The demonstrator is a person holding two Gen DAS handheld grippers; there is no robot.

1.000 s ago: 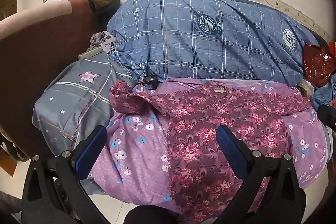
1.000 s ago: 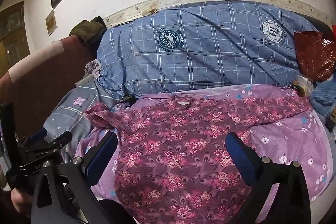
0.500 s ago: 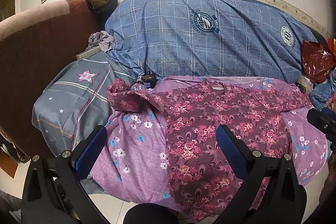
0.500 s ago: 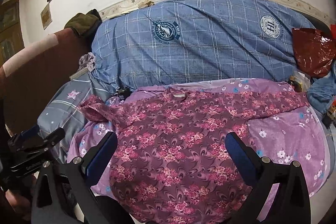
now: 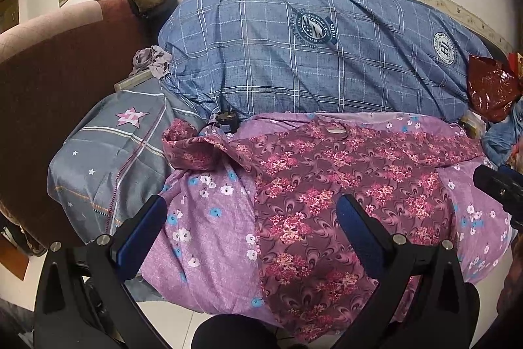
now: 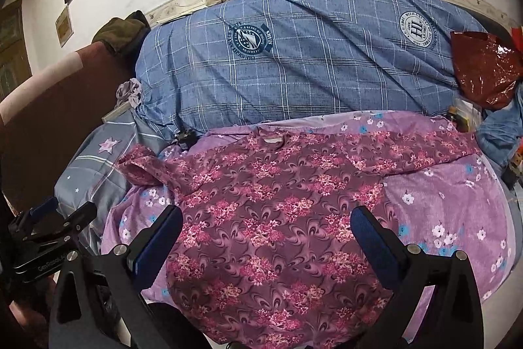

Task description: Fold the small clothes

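A: So where is the garment?

B: Spread flat, front up, on the purple flowered bedspread [image 5: 209, 237]. It is a maroon floral top [image 6: 271, 211], neckline toward the blue plaid quilt [image 6: 310, 61], hem hanging over the near edge of the bed.

A: And its sleeves?

B: One lies stretched out toward the red plastic bag [image 6: 483, 71]. The other is bunched up beside the grey star-print pillow [image 5: 108, 159].

A: What are the 2 grippers doing?

B: Both hover above the near edge, holding nothing. The left gripper [image 5: 251, 231] has its jaws spread wide over the boundary between the bedspread and the top. The right gripper [image 6: 266, 237] is just as wide, over the middle of the top.

A: Is either touching the cloth?

B: I cannot tell for certain; the blue pads [image 6: 372, 237] look clear of it.

A: Anything between quilt and bedspread?

B: A small black object [image 5: 227, 121] in the crease, too small to identify.
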